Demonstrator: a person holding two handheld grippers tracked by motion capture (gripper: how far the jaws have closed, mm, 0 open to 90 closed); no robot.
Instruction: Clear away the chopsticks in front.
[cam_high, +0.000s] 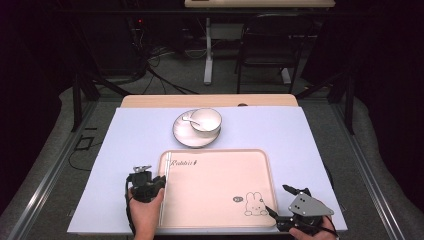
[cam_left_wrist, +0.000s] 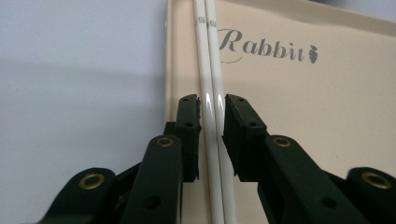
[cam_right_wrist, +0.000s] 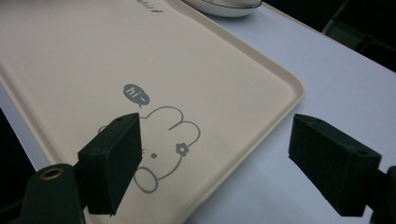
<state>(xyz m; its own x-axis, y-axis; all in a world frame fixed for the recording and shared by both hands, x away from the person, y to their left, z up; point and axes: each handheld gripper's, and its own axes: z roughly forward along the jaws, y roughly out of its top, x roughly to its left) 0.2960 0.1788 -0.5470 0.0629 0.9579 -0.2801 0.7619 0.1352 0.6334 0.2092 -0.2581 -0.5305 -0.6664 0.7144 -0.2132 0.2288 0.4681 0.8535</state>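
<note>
The tray (cam_high: 220, 187) serves as the landmark: a beige rectangle lying on the pale blue cloth (cam_high: 125, 135) near the person's edge of the table.

At the tray's left rim, the left gripper (cam_high: 159, 181) sits in the person's left hand (cam_high: 146, 212). The high view shows the chopsticks (cam_high: 166, 185) as one thin pale line along the tray's left side. The left gripper view gives more: two white sticks (cam_left_wrist: 212, 107) lying side by side just inside the rim, with the jaws closed in on them from either side, one pad (cam_left_wrist: 189, 126) at each flank. Whether the pads press the sticks or stand a hair off, I cannot tell. That view also reads the word "Rabbit" (cam_left_wrist: 264, 46) printed on the tray beside the sticks.

Beyond the tray's far edge stands a plate (cam_high: 182, 134) with a bowl (cam_high: 206, 120) on it and a spoon (cam_high: 189, 119) beside the bowl; the right gripper view catches the plate's rim (cam_right_wrist: 224, 8).

At the tray's near right corner the right gripper (cam_high: 279, 202) hangs released, jaws wide apart. Its own view shows one jaw over the rabbit drawing (cam_right_wrist: 163, 140) and the other over the cloth off the tray.
</note>
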